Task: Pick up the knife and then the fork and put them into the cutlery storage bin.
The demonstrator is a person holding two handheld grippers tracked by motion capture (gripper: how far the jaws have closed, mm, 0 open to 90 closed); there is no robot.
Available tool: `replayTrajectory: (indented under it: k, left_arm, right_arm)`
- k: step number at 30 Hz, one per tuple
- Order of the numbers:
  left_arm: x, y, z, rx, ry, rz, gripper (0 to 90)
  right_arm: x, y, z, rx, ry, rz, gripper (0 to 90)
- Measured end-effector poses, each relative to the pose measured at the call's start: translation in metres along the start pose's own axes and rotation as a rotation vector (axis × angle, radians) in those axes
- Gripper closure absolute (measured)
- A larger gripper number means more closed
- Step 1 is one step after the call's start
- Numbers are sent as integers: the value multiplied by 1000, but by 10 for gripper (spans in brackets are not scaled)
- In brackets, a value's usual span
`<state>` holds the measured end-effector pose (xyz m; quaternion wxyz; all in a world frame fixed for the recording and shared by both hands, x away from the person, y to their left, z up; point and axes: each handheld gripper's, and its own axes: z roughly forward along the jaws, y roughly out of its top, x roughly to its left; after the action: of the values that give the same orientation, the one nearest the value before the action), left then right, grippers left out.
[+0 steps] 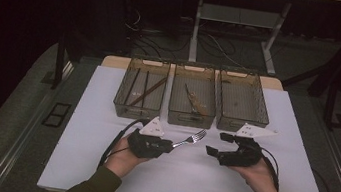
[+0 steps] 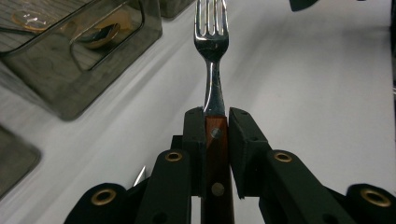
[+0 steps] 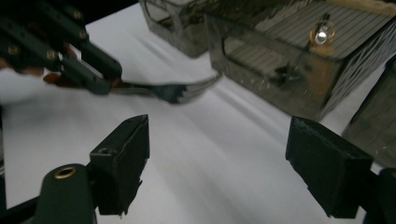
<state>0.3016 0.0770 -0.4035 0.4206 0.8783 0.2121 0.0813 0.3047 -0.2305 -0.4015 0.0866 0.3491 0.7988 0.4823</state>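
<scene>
The left gripper (image 1: 167, 145) grips the fork (image 1: 192, 138) by its wooden handle; carry it level toward the bins at 12 o'clock. The right gripper (image 1: 218, 144) is open and empty.

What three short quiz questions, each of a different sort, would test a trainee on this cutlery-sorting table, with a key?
1. True or false: the left gripper is shut on the wooden-handled steel fork.
2. How many smoky clear plastic bins stand in the row? A two, B three, C four.
3. What lies between the right gripper's jaws?

Key: 1 true. 2 B. 3 Nothing; they stand apart over the white table.
</scene>
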Motion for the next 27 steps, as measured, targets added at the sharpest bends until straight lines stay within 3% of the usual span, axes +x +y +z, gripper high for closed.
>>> replayTrajectory:
  k: [9, 13, 19, 24, 27]
  left_arm:
    - [-8, 10, 14, -31, 19, 9, 774]
    - [-9, 12, 13, -38, 26, 26, 773]
    - [-9, 12, 13, -41, 24, 21, 773]
    - [-9, 10, 15, -40, 23, 4, 773]
    - [-8, 9, 16, -23, 28, 9, 773]
  right_arm:
    - [-10, 13, 12, -38, 3, 64, 320]
    - [-16, 13, 18, -30, -2, 106, 423]
    - [-19, 13, 25, -25, 42, 140, 629]
    - [-17, 17, 27, -60, 50, 154, 764]
    - [-17, 20, 27, -84, 66, 154, 797]
